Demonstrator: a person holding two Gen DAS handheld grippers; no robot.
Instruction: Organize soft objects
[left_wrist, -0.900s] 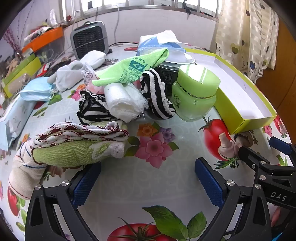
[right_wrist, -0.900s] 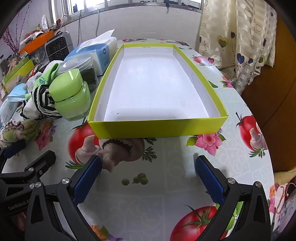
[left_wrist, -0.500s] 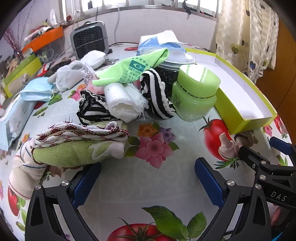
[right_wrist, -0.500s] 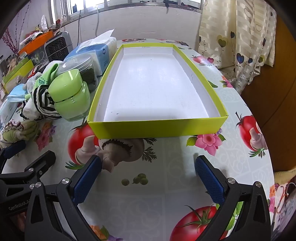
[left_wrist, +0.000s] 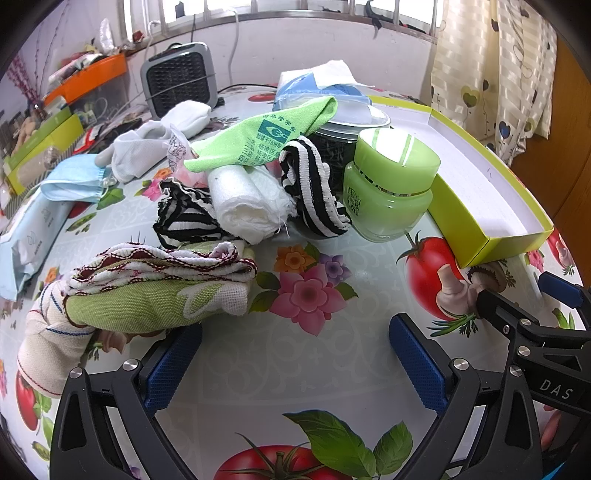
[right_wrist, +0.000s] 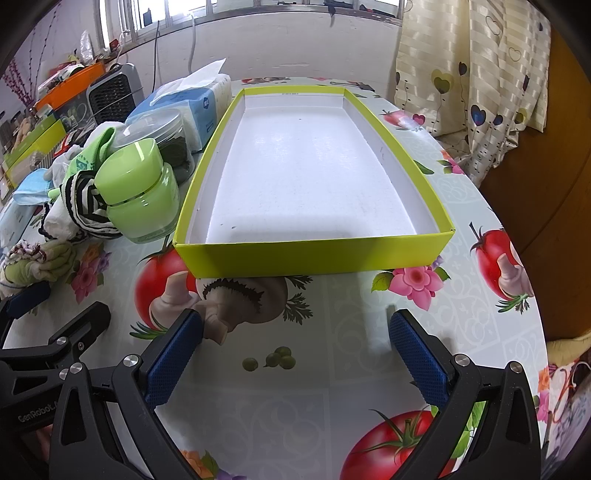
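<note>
A heap of soft things lies before my left gripper (left_wrist: 295, 354), which stands open and empty. Nearest is a folded green and white cloth (left_wrist: 147, 295) just past its left finger. Behind it lie a white rolled towel (left_wrist: 247, 203), striped black-and-white socks (left_wrist: 314, 192), a bright green cloth (left_wrist: 258, 136) and white socks (left_wrist: 147, 144). My right gripper (right_wrist: 295, 354) is open above the tablecloth, a short way in front of the empty yellow-green box (right_wrist: 314, 254). The cloth heap (right_wrist: 74, 199) shows at the far left of the right wrist view.
A green jar (left_wrist: 391, 192) and a clear lidded jar (left_wrist: 347, 129) stand between the heap and the box (left_wrist: 476, 236). A tissue pack (right_wrist: 192, 107), a small heater (left_wrist: 181, 81), a blue face mask (left_wrist: 70, 181) and a wipes pack (left_wrist: 29, 236) sit further off. A curtain (right_wrist: 491, 74) hangs at the right.
</note>
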